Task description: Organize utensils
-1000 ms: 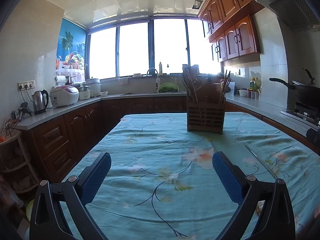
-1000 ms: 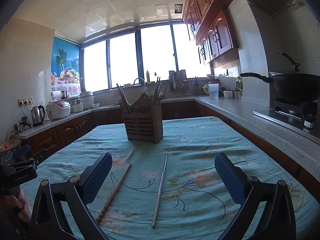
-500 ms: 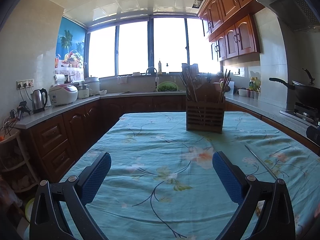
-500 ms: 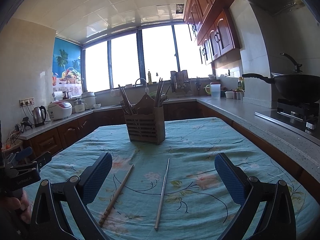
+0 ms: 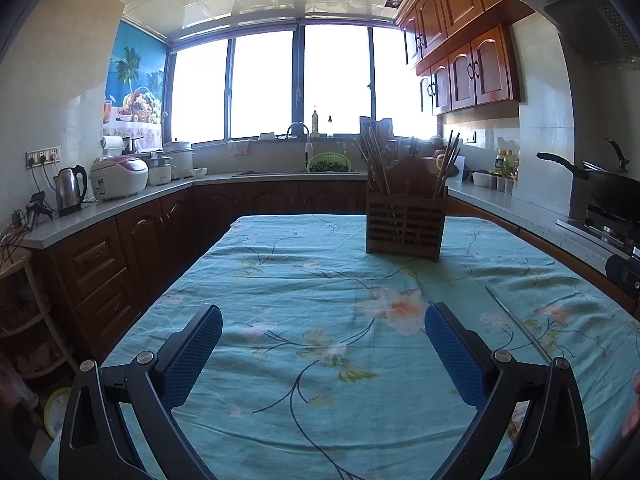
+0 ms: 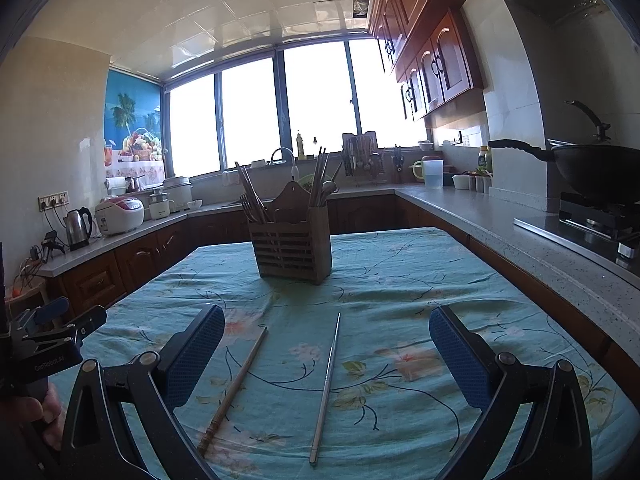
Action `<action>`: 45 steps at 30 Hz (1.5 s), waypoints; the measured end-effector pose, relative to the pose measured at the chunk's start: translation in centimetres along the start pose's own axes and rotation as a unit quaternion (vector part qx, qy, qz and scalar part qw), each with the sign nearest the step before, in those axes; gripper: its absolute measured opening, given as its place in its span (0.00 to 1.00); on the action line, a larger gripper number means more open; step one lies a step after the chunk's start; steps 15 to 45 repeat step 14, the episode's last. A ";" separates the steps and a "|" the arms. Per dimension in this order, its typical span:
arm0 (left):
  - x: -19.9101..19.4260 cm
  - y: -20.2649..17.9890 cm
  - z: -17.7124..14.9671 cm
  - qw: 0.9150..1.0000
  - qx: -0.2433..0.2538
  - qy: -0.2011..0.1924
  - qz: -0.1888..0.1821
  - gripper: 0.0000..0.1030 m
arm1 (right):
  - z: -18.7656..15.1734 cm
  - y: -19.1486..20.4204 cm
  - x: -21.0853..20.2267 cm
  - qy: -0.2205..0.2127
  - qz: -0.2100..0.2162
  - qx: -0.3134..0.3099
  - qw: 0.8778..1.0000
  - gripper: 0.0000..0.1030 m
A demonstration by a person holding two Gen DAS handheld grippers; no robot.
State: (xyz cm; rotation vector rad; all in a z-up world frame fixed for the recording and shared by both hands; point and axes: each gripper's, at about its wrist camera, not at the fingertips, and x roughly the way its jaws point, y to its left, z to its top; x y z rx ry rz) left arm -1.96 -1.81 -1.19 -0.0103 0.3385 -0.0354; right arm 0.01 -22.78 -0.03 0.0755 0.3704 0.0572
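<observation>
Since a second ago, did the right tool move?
Yes. The right tool edged forward and a little left: the chopsticks holder looks bigger and nearer the middle.

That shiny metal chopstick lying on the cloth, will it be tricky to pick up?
Probably. The metal chopstick looks thin and smooth, so it may slip between the pads. It lies flat on the soft tablecloth, leaving little to grab. It looks stiff and shouldn't bend.

A holder [image 6: 294, 246] stands on the table [image 6: 400, 280] toward its far end, with utensils [image 6: 252, 196] upright in it. Nearer, two chopsticks lie apart on the cloth: the wooden one [image 6: 234, 388] left, the metal one [image 6: 326, 384] right.
</observation>
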 end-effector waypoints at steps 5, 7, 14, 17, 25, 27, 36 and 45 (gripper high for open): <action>0.3 -0.4 0.4 1.000 0.006 0.009 -0.004 0.99 | 0.0 -0.2 0.9 0.015 0.003 0.005 1.000 1.00; 0.5 -0.6 0.6 1.000 0.008 0.014 -0.004 0.99 | 0.0 -0.4 1.4 0.022 0.004 0.009 1.000 1.00; 1.1 -1.0 1.1 0.999 0.013 0.031 -0.012 0.99 | -0.1 -0.7 2.4 0.040 0.011 0.016 0.999 1.00; 1.1 -1.0 1.1 0.999 0.013 0.031 -0.012 0.99 | -0.1 -0.7 2.4 0.040 0.011 0.016 0.999 1.00; 1.1 -1.0 1.1 0.999 0.013 0.031 -0.012 0.99 | -0.1 -0.7 2.4 0.040 0.011 0.016 0.999 1.00; 1.1 -1.0 1.1 0.999 0.013 0.031 -0.012 0.99 | -0.1 -0.7 2.4 0.040 0.011 0.016 0.999 1.00; 1.1 -1.0 1.1 0.999 0.013 0.031 -0.012 0.99 | -0.1 -0.7 2.4 0.040 0.011 0.016 0.999 1.00; 1.1 -1.0 1.1 0.999 0.013 0.031 -0.012 0.99 | -0.1 -0.7 2.4 0.040 0.011 0.016 0.999 1.00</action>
